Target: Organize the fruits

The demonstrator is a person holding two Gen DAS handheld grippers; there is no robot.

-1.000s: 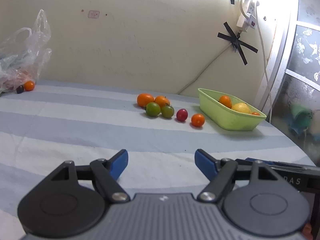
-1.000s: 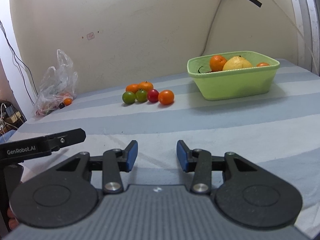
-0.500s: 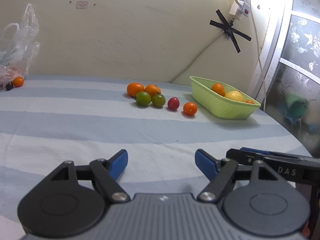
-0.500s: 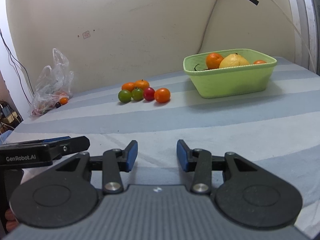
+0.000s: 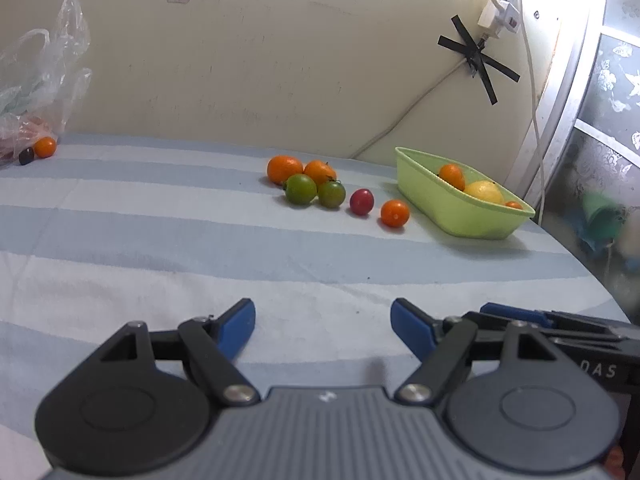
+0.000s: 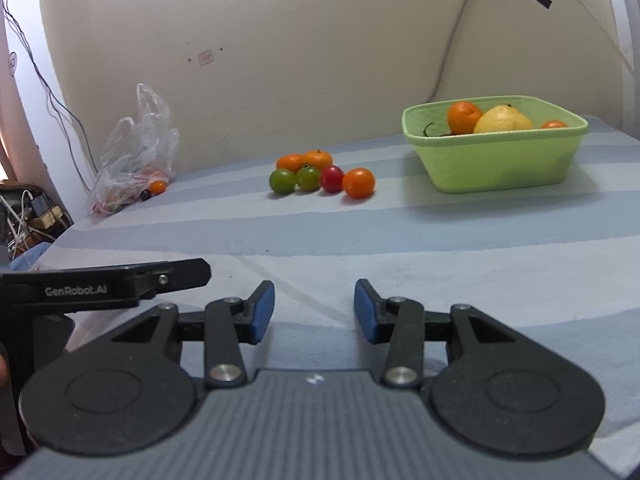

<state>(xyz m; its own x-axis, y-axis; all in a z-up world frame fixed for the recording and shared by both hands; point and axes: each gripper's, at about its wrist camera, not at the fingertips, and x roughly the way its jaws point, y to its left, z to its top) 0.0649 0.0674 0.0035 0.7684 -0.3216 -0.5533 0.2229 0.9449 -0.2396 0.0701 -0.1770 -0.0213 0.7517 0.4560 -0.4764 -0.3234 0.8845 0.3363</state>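
Observation:
A loose cluster of small fruits lies on the striped cloth: two oranges (image 5: 285, 168), two green tomatoes (image 5: 300, 188), a red one (image 5: 361, 201) and an orange one (image 5: 395, 213). In the right wrist view the same cluster (image 6: 320, 174) sits left of the green basket (image 6: 496, 160). The basket (image 5: 452, 208) holds an orange, a yellow fruit and a small orange fruit. My left gripper (image 5: 323, 320) stands open and empty near the cloth's front. My right gripper (image 6: 314, 308) is open too, narrower, holding nothing. Both are far short of the fruits.
A clear plastic bag (image 6: 136, 156) with more fruit leans against the wall at far left, a small orange and a dark fruit (image 5: 38, 150) beside it. A cable and taped power strip (image 5: 500, 12) hang on the wall. The cloth's right edge drops off past the basket.
Both views tilted slightly, so the fruits and basket shifted a little in frame. Neither gripper took hold of anything.

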